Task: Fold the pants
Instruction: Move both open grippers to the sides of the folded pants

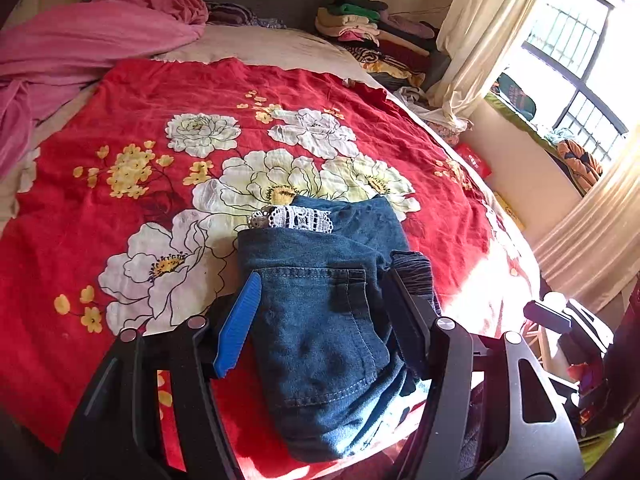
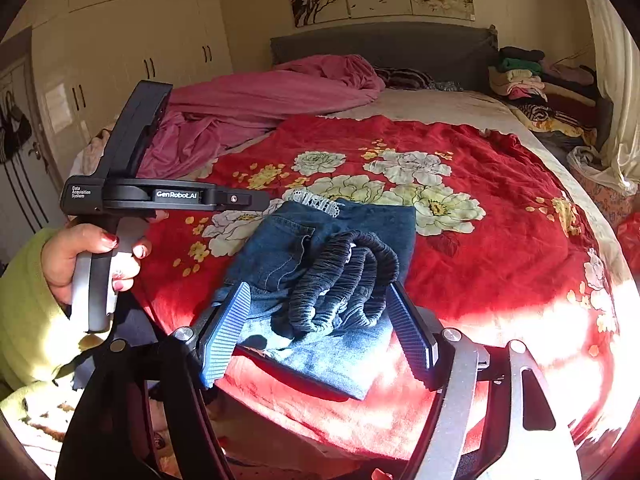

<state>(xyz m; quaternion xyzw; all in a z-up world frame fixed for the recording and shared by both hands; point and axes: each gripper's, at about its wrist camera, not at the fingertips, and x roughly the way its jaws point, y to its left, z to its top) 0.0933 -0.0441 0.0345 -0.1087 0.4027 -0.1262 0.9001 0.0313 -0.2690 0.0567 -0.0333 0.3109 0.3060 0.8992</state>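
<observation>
A: What materials are seen on the bed (image 1: pixel 280 46)?

B: A red coverlet (image 1: pixel 100 216) printed with white and yellow peonies is spread flat; a crumpled pink sheet (image 1: pixel 80 40) is bunched near the grey headboard (image 2: pixel 384 46); folded clothes (image 1: pixel 372 28) are stacked at the far corner.

A: And the pants (image 1: pixel 320 344)?

B: Blue denim with pale stitching is seen, folded into a compact bundle near the bed's front edge; a patch pocket faces up; a ruched dark elastic waistband (image 2: pixel 344 280) is looped on top; white lace trim (image 1: pixel 302 218) shows at the far end.

A: The grippers?

B: The left gripper (image 1: pixel 320 320) is spread wide, its ribbed blue pad beside the bundle; the right gripper (image 2: pixel 320 328) is likewise released, straddling the waistband; nothing is clenched by either.
</observation>
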